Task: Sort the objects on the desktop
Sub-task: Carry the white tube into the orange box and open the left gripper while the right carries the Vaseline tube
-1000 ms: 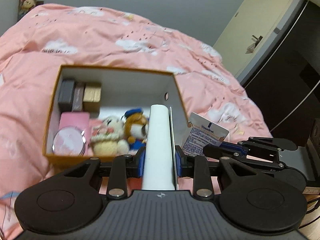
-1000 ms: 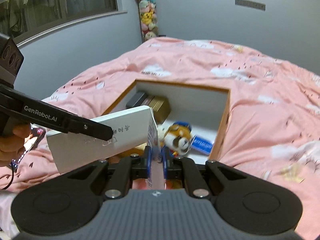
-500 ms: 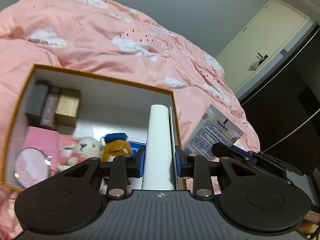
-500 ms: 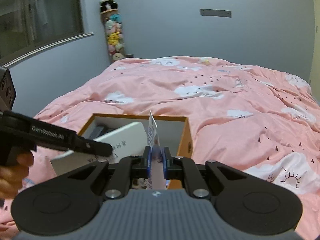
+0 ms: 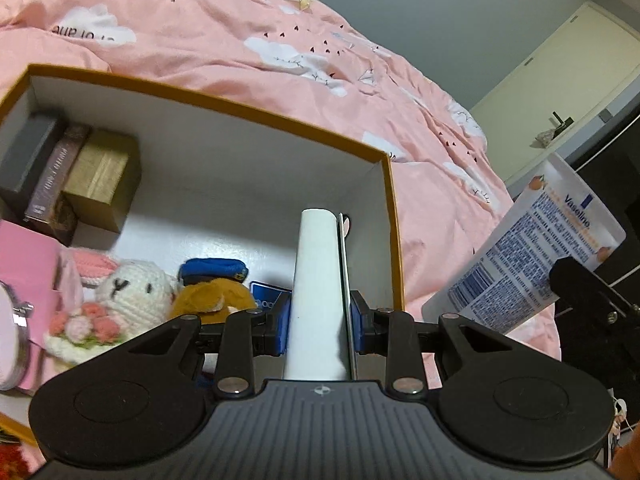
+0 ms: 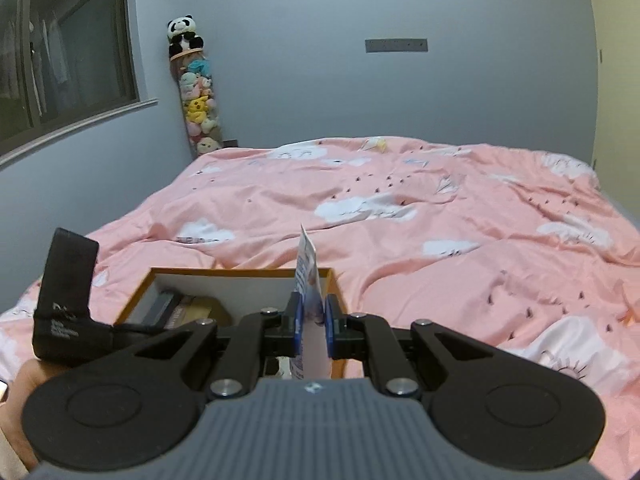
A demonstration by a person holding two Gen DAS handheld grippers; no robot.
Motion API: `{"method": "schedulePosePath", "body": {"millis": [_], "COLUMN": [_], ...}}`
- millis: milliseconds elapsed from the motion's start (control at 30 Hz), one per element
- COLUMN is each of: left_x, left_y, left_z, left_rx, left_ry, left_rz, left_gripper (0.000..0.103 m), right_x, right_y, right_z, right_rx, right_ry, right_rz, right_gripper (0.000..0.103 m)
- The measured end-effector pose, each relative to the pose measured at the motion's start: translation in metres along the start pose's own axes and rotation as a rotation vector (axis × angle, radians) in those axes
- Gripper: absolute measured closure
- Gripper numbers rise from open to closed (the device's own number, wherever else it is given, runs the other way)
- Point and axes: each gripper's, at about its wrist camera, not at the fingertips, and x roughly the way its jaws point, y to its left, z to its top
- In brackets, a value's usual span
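My left gripper (image 5: pixel 320 322) is shut on a white box (image 5: pixel 318 280) held end-on over the right part of an orange-rimmed storage box (image 5: pixel 394 216) on the pink bed. Inside that box lie a white knitted bunny (image 5: pixel 128 294), a brown plush with a blue cap (image 5: pixel 214 286) and three small upright cases (image 5: pixel 68 176). My right gripper (image 6: pixel 312 322) is shut on a Vaseline tube (image 6: pixel 309 280), which the left wrist view shows as a Vaseline tube (image 5: pixel 532 248) hanging just right of the storage box. In the right wrist view the storage box (image 6: pixel 236 276) lies below, with the left gripper's body (image 6: pixel 68 300) at left.
A pink case with a round mirror (image 5: pixel 16 320) fills the box's left side. The pink duvet (image 6: pixel 440 220) spreads all around. A tall column of plush toys (image 6: pixel 196 92) stands in the far corner; a door (image 5: pixel 560 92) and dark furniture are on the right.
My left gripper has come down and closer over the storage box with the white box. My right gripper has tilted up and drawn back, so its view now shows more wall and bed.
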Motion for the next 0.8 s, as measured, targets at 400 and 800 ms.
{"method": "schedulePosePath", "body": {"millis": [400,800], "left_x": [0.021,0.027], "left_y": [0.002,0.012], "left_z": [-0.009,-0.015], "left_rx": [-0.020,-0.041], "left_ry": [0.087,0.203], "left_rz": [0.003,-0.015], "left_gripper": [0.070,0.068], "right_x": [0.019,0.021], "right_y": [-0.012,-0.015], "right_z": [-0.012,-0.022], "right_rx": [0.030,0.046], "right_ry": [0.039,0.057], "right_rz": [0.012,0.011], "right_gripper": [0.091,0.091]}}
